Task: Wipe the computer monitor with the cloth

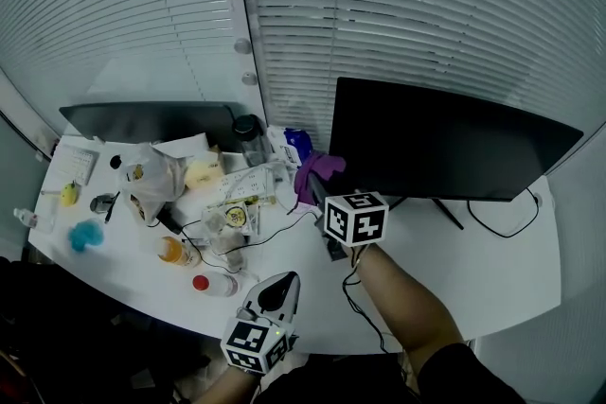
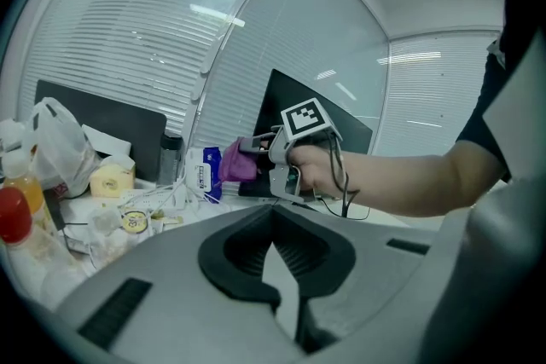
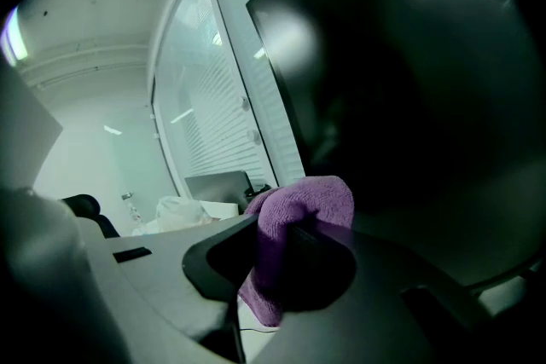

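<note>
The fingers of your right gripper [image 3: 294, 228] clench the purple cloth [image 3: 311, 193] at the lower left corner of the monitor [image 3: 409, 81], toward the table's [image 1: 473, 274] far right. Those of your left gripper [image 2: 275, 213] are clenched on nothing by the near edge. Wiping looks barely begun, with nearly the whole screen left.

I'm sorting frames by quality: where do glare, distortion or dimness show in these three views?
Head view: even light, and the fisheye lens bows the blinds. Left gripper view: bright streaks glare across the blinds. Right gripper view: dim, with soft glare patches on the monitor; the cloth is in focus.
</note>
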The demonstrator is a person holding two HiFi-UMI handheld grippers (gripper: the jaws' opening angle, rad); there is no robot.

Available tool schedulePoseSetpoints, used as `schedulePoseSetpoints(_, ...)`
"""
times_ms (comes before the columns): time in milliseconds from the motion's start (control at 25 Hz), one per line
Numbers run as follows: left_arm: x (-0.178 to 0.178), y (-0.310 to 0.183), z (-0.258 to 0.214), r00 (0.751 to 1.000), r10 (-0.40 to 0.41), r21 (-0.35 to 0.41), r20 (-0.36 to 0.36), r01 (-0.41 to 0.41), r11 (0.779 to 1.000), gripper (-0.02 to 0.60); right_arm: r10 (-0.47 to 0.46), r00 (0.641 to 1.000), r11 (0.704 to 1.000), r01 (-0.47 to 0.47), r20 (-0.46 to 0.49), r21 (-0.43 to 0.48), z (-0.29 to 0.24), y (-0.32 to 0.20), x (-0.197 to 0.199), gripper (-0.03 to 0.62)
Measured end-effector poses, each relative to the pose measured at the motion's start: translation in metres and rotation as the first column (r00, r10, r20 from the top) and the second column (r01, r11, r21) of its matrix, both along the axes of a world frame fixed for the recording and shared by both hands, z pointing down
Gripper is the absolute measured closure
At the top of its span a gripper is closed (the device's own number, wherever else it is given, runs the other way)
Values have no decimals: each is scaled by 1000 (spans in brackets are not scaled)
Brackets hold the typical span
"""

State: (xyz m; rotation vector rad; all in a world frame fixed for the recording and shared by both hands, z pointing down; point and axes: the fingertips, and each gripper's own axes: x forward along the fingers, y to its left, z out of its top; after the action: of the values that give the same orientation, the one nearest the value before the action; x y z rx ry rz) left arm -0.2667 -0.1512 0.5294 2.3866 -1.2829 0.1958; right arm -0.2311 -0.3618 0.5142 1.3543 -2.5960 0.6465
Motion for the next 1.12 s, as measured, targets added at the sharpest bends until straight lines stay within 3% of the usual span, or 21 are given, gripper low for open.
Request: schedulePoseSetpoints(1120, 13, -9, -61, 999, 33, 117, -23, -30, 993, 577, -6, 1000, 971, 0, 27, 239, -153, -5, 10, 516)
